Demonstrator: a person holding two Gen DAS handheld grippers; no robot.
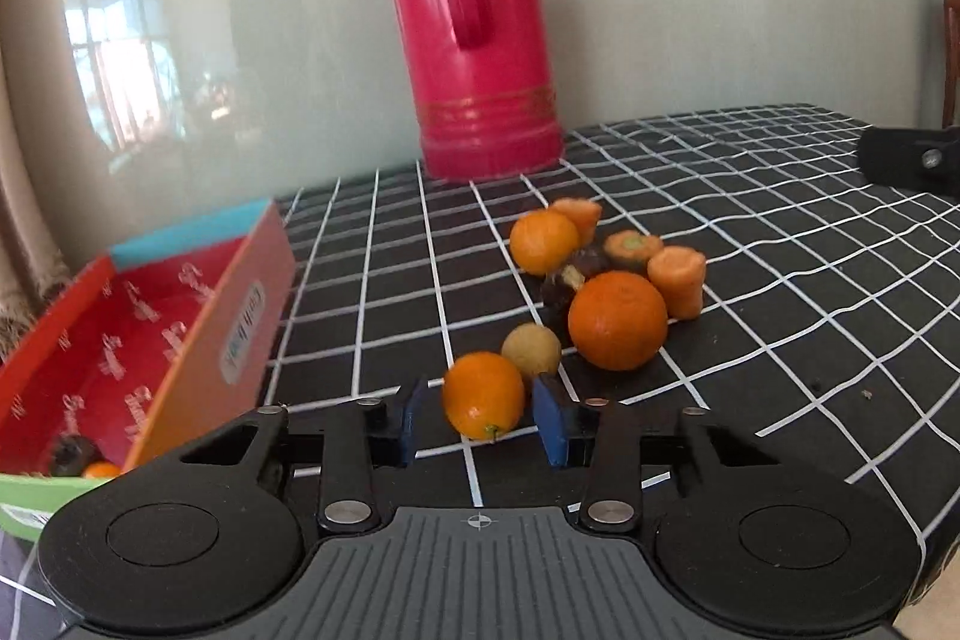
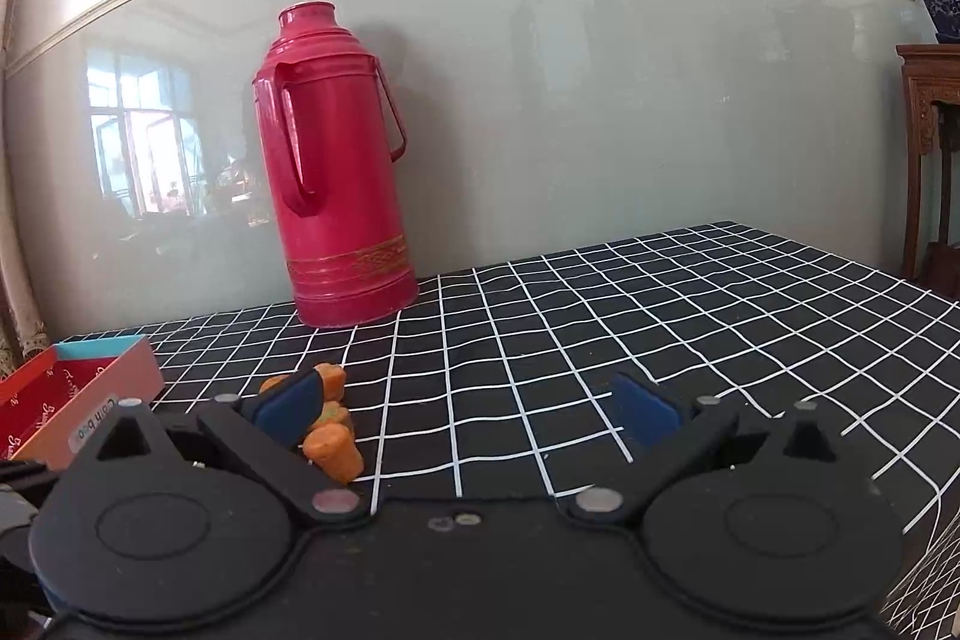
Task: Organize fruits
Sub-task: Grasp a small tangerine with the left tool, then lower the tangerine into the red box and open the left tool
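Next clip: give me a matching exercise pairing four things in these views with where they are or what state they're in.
Things:
1. small orange
2. thermos
3. box
4. right tongs

Places or states:
A. upright by the wall
B. open, nothing between the fingers
C. between the left tongs' blue pads
D. left of the fruit pile, red inside

Pairs: 1-C, 2-A, 3-D, 4-B
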